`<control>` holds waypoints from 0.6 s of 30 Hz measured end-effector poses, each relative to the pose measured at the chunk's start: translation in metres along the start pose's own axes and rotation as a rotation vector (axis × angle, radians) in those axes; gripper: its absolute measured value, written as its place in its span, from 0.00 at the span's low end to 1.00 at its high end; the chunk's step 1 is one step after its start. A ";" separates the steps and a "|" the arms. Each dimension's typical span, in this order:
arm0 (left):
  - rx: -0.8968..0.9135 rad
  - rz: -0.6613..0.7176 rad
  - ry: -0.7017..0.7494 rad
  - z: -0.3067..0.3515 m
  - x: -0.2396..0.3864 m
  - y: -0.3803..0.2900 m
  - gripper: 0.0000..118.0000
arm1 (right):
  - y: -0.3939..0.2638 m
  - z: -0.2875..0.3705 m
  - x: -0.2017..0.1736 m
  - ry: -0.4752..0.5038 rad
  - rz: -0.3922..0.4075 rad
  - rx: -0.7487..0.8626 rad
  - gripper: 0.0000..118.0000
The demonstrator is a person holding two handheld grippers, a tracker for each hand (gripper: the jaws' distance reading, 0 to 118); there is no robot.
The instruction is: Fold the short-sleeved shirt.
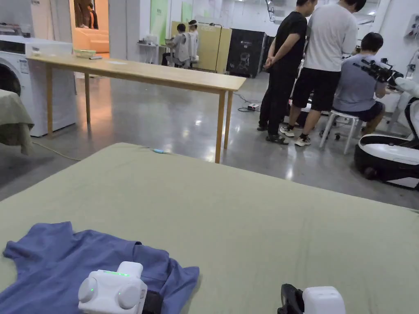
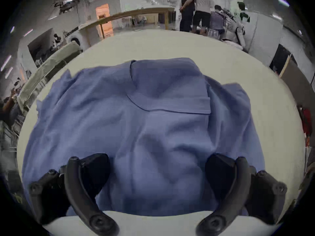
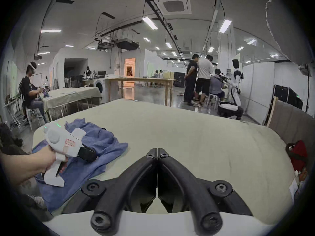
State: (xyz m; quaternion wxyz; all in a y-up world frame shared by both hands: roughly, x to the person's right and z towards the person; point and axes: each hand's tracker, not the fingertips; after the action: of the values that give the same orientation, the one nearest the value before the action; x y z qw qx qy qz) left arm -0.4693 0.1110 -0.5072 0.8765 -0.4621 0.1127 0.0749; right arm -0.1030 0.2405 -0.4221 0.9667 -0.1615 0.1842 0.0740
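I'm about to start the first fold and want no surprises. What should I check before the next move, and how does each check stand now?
1. Shirt flat on the table: not ok, it lies rumpled.
2. Left gripper open over the shirt: ok, nothing between its fingers.
3. Right gripper ready to grasp: not ok, shut and over bare table.
4. Room on the table to spread the shirt: ok.
5. Both sleeves found: cannot tell.

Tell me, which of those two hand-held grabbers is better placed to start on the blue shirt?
Probably the left gripper: it hangs right over the blue shirt with jaws wide open. The right gripper is shut, over bare green cloth.
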 end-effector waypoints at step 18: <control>0.332 -0.062 -0.257 0.121 0.079 0.023 0.01 | 0.004 0.079 0.079 -0.126 -0.097 0.058 0.01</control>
State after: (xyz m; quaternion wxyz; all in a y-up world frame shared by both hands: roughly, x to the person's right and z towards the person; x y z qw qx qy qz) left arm -0.3831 0.2260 -0.4798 0.9496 -0.3011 -0.0034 0.0867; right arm -0.0046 0.2775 -0.3838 0.9831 -0.1374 0.1169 0.0317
